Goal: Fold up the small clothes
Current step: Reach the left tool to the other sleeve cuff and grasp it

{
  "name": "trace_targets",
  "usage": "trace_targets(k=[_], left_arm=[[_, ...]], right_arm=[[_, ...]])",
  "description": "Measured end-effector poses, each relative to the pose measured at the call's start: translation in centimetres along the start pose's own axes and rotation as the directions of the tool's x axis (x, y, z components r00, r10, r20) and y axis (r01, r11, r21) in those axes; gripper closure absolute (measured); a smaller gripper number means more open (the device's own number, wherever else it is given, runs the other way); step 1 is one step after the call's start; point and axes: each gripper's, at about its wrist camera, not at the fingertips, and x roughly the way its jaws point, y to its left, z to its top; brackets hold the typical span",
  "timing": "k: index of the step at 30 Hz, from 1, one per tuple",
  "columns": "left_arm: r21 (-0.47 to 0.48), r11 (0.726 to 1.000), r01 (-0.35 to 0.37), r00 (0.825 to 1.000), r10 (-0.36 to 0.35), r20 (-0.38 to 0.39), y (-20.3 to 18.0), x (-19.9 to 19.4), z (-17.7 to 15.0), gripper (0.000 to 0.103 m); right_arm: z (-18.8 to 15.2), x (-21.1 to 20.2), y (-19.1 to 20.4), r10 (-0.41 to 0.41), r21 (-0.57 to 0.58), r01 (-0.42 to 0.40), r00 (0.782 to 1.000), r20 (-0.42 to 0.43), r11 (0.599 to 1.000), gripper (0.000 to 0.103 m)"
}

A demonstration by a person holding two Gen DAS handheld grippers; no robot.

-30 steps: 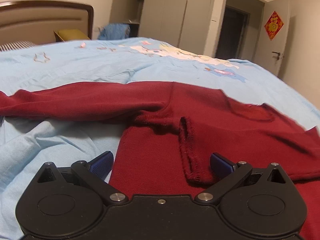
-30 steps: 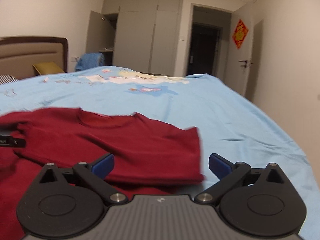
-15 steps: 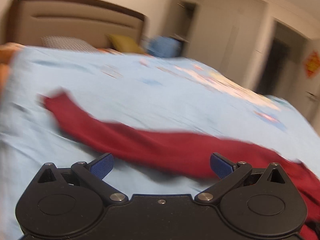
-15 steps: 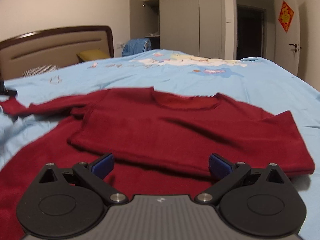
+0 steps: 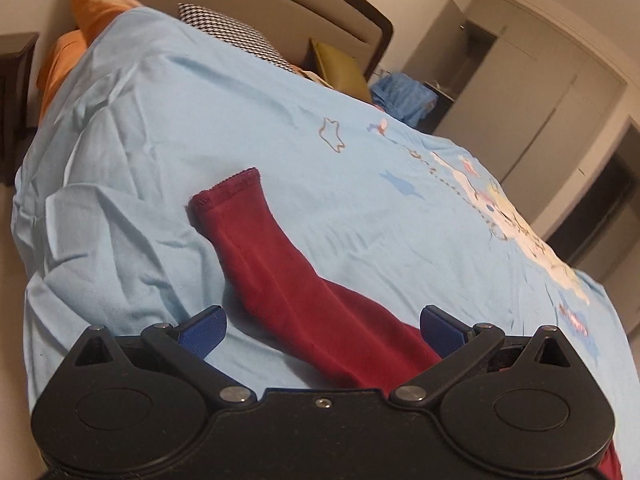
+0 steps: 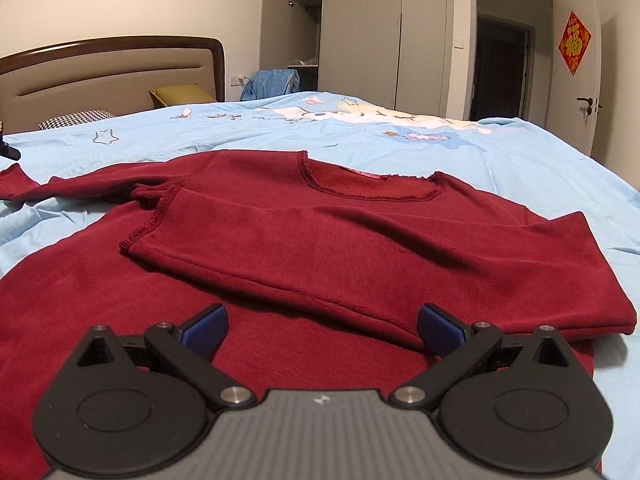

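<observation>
A dark red sweater point(image 6: 360, 240) lies flat on a bed covered in a light blue sheet point(image 6: 520, 152), one sleeve folded across its chest. The other sleeve point(image 5: 256, 248) stretches out over the sheet. The left claw point(image 5: 320, 326) is spread wide above that sleeve; the right claw point(image 6: 320, 326) is spread wide over the sweater's body, gripping nothing

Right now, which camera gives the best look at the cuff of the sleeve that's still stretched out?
The left wrist view. The cuff lies in full view ahead of the open left gripper, its stitched edge sharp against the blue sheet. The right wrist view catches only a sliver of that sleeve at the left edge, its cuff cut off.
</observation>
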Motion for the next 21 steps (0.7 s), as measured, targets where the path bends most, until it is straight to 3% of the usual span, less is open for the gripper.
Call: trace_targets(k=[4, 9, 11, 17, 19, 21], left_arm=[[-0.014, 0.999, -0.047, 0.998, 0.047, 0.032, -0.4, 0.5, 0.0, 0.003], [-0.052, 0.992, -0.113, 0.985, 0.119, 0.125, -0.1, 0.7, 0.5, 0.036], [-0.059, 0.991, -0.121, 0.982, 0.128, 0.136, 0.1, 0.8, 0.8, 0.043], [-0.043, 0.988, -0.147, 0.982, 0.151, 0.116, 0.3, 2.0, 1.6, 0.046], [-0.030, 0.985, -0.172, 0.977, 0.174, 0.126, 0.1, 2.1, 1.6, 0.054], [-0.013, 0.979, -0.204, 0.969, 0.204, 0.138, -0.1, 2.1, 1.5, 0.070]], right_arm=[[0.0, 0.1, 0.0, 0.005, 0.006, -0.005, 1.000, 0.001, 1.000, 0.000], [-0.1, 0.2, -0.2, 0.011, 0.014, -0.011, 1.000, 0.003, 1.000, 0.000], [-0.1, 0.2, -0.2, 0.011, 0.015, -0.011, 1.000, 0.005, 1.000, 0.000], [-0.1, 0.2, -0.2, 0.011, 0.015, -0.011, 1.000, 0.005, 1.000, 0.000], [-0.1, 0.3, -0.2, 0.011, 0.015, -0.011, 1.000, 0.006, 1.000, 0.000], [-0.1, 0.2, -0.2, 0.011, 0.015, -0.011, 1.000, 0.006, 1.000, 0.000]])
